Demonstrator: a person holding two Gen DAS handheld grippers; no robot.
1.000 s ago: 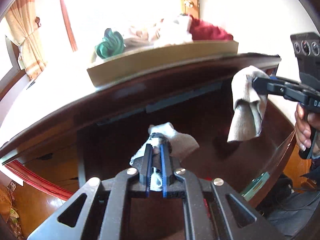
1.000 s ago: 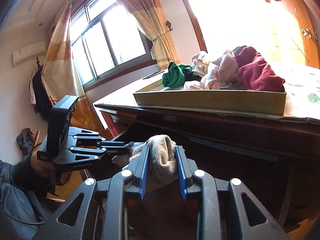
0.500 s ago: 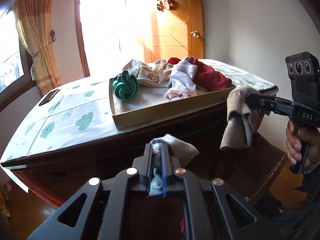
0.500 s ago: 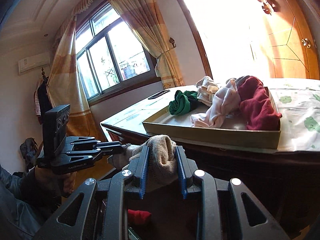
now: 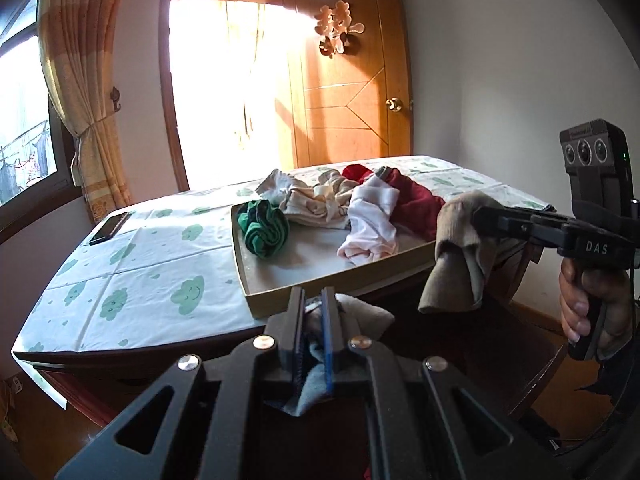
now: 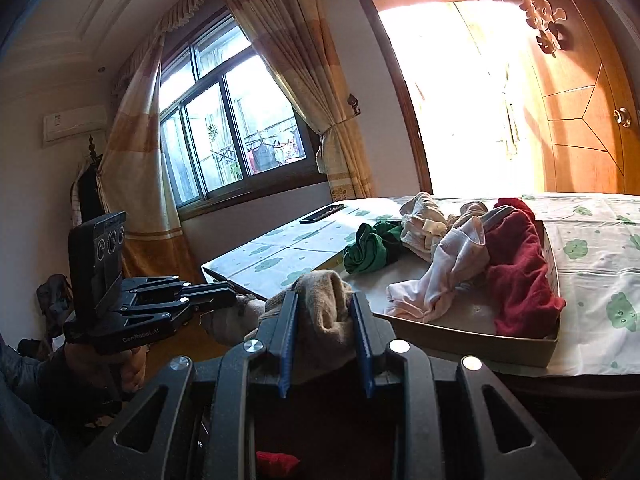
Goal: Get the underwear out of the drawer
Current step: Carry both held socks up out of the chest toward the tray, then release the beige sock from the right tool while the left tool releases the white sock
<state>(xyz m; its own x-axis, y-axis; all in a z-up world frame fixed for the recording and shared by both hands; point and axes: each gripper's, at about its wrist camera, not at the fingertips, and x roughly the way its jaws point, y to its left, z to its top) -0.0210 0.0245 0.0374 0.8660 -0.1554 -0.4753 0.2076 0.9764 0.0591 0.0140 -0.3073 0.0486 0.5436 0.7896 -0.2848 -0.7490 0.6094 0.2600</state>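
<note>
In the left wrist view my left gripper (image 5: 312, 300) is shut on a pale grey piece of underwear (image 5: 360, 314) that bunches between its blue pads. To its right, a hand holds my right gripper (image 5: 478, 214), shut on a beige piece of underwear (image 5: 456, 268) that hangs down beside the table's front edge. In the right wrist view the right gripper (image 6: 324, 300) pinches the same beige cloth (image 6: 326, 324), and the left gripper (image 6: 234, 298) is at the left with its pale cloth (image 6: 228, 320). Both grippers are level with the tabletop, in front of a shallow cardboard tray (image 5: 320, 292).
The tray (image 6: 460, 338) holds a green bundle (image 5: 264, 230), cream garments (image 5: 308, 200), a white-pink one (image 5: 372, 222) and a dark red one (image 5: 416, 204). A phone (image 5: 110, 228) lies on the cloud-print tablecloth (image 5: 140, 288). Something red (image 6: 276, 462) lies in the dark below.
Both grippers rose with their cloths, from below the dark table edge to the height of the tabletop. The tray's inside and the tablecloth came into view. Neither grip changed.
</note>
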